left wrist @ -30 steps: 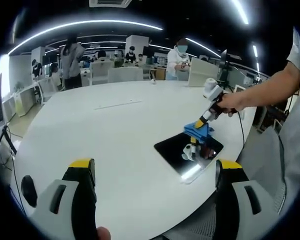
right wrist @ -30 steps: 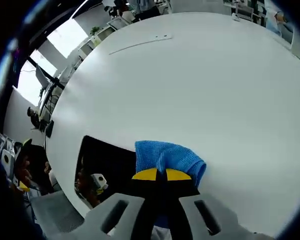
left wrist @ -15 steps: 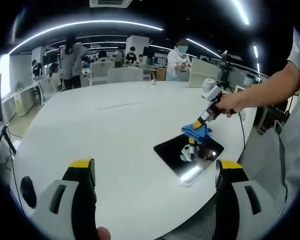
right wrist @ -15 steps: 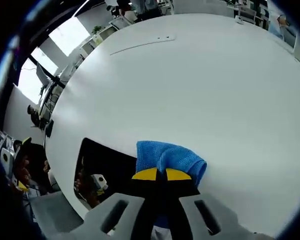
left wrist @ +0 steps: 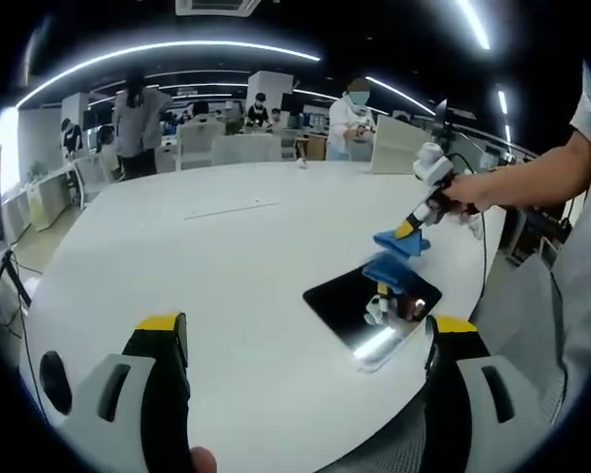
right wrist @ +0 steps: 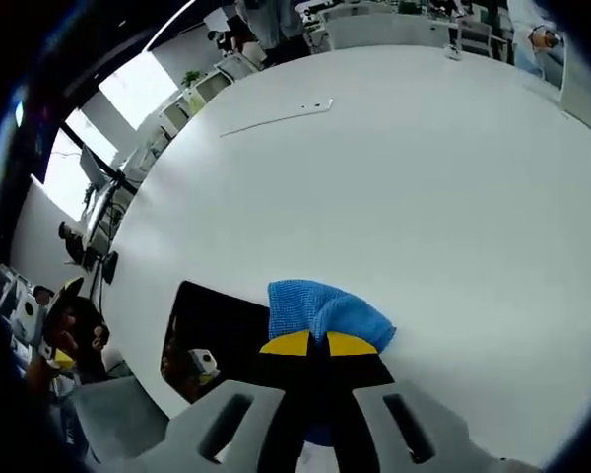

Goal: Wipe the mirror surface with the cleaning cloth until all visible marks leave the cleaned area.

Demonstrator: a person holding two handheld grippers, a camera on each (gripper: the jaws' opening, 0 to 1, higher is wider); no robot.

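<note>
The right gripper has its yellow-tipped fingers pressed together on the blue cleaning cloth, which bunches out just ahead of the tips. In the left gripper view the same gripper comes in from the right in a person's hand, holding the cloth above the far edge of the mirror; the cloth's blue reflection shows in the glass, apart from the cloth itself, so the cloth appears raised off the surface. The mirror lies flat on the white tabletop, near its edge, dark with a bright streak of reflected light. In the right gripper view the mirror sits to the left of the cloth. The left gripper hangs well back from the mirror with its fingers spread wide and nothing between them. Behind the tabletop, people stand among desks
</note>
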